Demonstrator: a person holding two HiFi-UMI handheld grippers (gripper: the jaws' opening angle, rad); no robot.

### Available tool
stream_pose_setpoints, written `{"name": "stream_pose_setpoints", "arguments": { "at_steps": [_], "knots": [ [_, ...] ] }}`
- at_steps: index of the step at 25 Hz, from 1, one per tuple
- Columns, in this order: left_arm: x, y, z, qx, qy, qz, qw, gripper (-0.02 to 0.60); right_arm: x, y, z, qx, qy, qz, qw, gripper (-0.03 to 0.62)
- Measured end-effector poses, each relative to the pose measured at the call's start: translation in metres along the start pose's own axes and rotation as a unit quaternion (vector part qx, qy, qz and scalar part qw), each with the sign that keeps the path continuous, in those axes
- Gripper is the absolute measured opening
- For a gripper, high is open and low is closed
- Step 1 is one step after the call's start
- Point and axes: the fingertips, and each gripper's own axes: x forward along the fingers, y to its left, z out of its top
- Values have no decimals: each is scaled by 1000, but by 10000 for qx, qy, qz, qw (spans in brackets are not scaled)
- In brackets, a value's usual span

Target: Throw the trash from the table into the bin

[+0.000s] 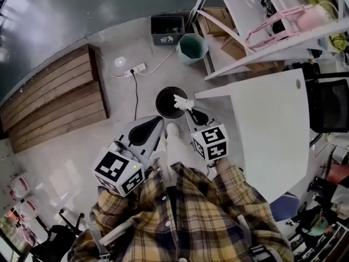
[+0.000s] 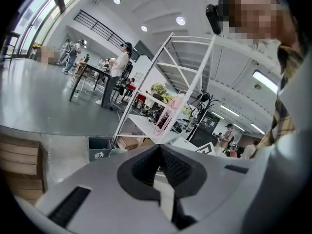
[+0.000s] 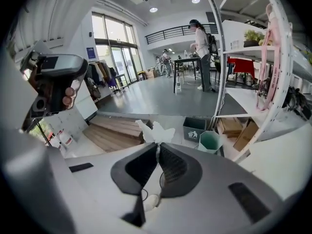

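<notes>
nearest in the head view, at 6 o'clock, is the person's plaid shirt [image 1: 191,212], with both grippers held out ahead of it over the floor. a pale shoe [image 1: 172,129] shows between the two.

the left gripper [image 1: 158,121] lies at about 7 o'clock from the black bin [image 1: 159,103]. its jaws meet tip to tip and nothing sits between them.

the right gripper [image 1: 188,108] lies at about 5 o'clock from that bin, tilted downward. its jaws are pinched together on a piece of crumpled white paper [image 1: 182,101], which sticks out past the tips like a small tuft. the paper hangs over the bin's opening, at its 3 o'clock side, and touches neither the rim nor the floor.

the white worktop [image 1: 272,130] spreads away at 4 o'clock from the bin, one corner reaching close to it.

farther off, a white power strip [image 1: 135,69] lies on the floor at 11 o'clock, its dark cable running back toward the left gripper. wooden steps [image 1: 54,100] fill the 9 o'clock side. a pale green bin [image 1: 192,46] stands at 1 o'clock, and just beyond it, at 12 o'clock, a grey bin [image 1: 167,30] with a white recycling mark. a white frame rack [image 1: 256,15] rises at 2 o'clock.
</notes>
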Motion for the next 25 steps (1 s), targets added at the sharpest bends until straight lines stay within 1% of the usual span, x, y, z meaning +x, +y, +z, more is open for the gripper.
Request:
{"name": "stream_pose_setpoints", "arguments": {
  "at_steps": [4,7,11,15,20,25],
  "knots": [
    [21,20,-21,-115,65,126,9998,5,39,-21,-32,102,232,93,9996,8],
    [41,39,-47,-187,33,212,9996,6,70,-38,-66,126,381,129,9991,8],
    [70,76,-95,-366,26,398,9985,5,120,-61,-113,87,563,140,9983,8],
    [99,115,-147,-605,16,563,9966,5,173,-76,-156,-69,706,201,9973,8],
    [135,157,-218,-704,247,780,9942,5,235,-93,-210,51,780,315,9964,8],
    [164,194,-273,-871,419,940,9909,6,288,-101,-258,87,968,496,9940,8]
  ]
}}
